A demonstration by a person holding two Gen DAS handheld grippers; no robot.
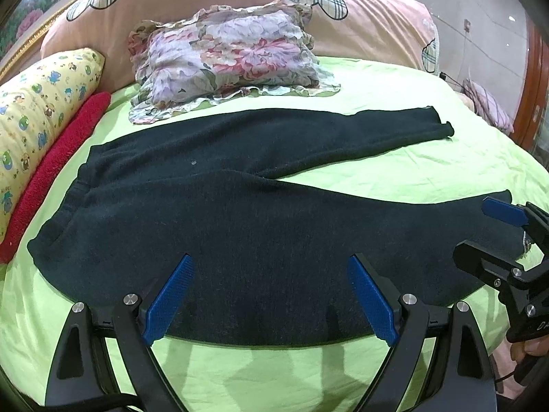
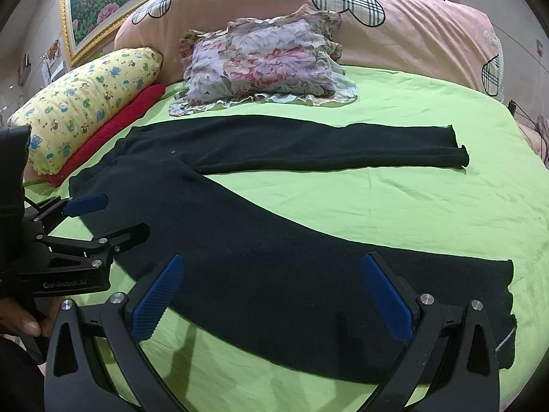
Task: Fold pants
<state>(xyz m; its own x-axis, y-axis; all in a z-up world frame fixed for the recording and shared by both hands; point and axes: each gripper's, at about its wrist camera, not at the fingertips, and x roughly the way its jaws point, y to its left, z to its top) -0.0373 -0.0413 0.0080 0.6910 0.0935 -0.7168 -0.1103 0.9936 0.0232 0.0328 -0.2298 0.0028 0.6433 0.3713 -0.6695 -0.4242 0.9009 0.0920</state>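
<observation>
Dark navy pants (image 1: 240, 213) lie flat on a green bedsheet (image 1: 394, 171), waist to the left, legs spread apart to the right. They also show in the right wrist view (image 2: 274, 257). My left gripper (image 1: 271, 267) is open, hovering over the near leg close to the waist end. My right gripper (image 2: 272, 267) is open, hovering over the near leg toward its cuff (image 2: 507, 309). The right gripper shows at the right edge of the left wrist view (image 1: 494, 237). The left gripper shows at the left of the right wrist view (image 2: 120, 216). Neither holds cloth.
A floral pillow (image 1: 226, 58) lies just beyond the far leg. A yellow patterned pillow (image 1: 41, 110) and a red cloth (image 1: 58, 168) lie along the left. A pink duvet (image 1: 360, 27) is piled at the back. The bed edge curves at the right.
</observation>
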